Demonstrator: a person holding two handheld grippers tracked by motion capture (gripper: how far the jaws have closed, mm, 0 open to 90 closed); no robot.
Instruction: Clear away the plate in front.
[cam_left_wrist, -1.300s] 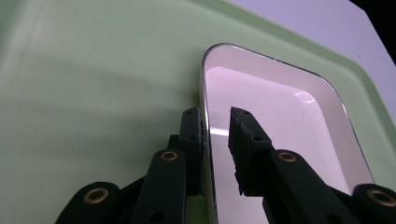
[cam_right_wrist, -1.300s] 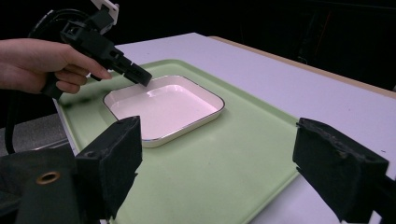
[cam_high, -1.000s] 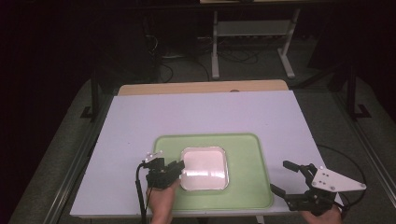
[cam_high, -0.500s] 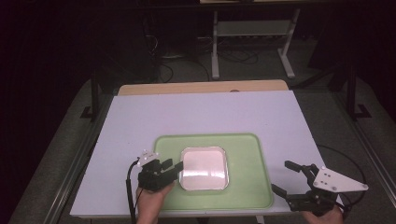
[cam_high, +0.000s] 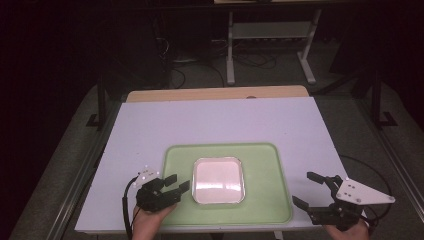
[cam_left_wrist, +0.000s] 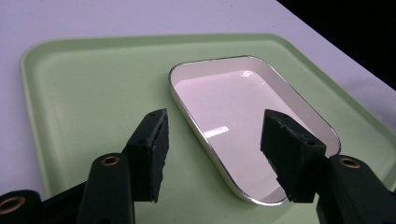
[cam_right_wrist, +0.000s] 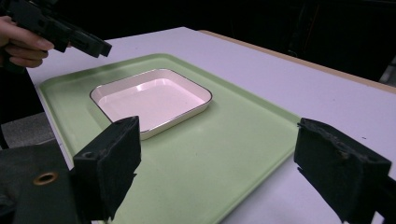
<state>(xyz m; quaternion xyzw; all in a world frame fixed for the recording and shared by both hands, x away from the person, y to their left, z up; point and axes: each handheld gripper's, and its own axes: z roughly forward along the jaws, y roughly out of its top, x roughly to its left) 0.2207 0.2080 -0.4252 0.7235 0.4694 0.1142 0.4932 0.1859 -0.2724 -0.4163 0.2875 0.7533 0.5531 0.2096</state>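
Two grippers sit at the near edge of the table (cam_high: 220, 120), one on each side of a green tray (cam_high: 260, 200). The table top is covered in a pale lilac sheet, with a strip of bare wood showing along its far edge.

On the tray, slightly left of its middle, rests a shallow white dish (cam_high: 218, 180) with rounded corners and a thin dark rim; it is empty and catches a glare of light.

The left gripper (cam_high: 176, 186) hangs over the tray's near left corner, held from below by the person's left hand (cam_high: 150, 220). Its jaws stand open with nothing between them, and they point toward the dish. In the left gripper view the jaws frame the dish's near rim, one pad over bare tray and the other over the dish, not touching it.

The right gripper (cam_high: 307, 190) is just off the tray's right edge, over the table, with a grey three-cornered plate (cam_high: 362, 192) on top. Its jaws are spread wide and empty. In the right gripper view the tray and dish lie ahead between its jaws, and the left gripper shows at top left.
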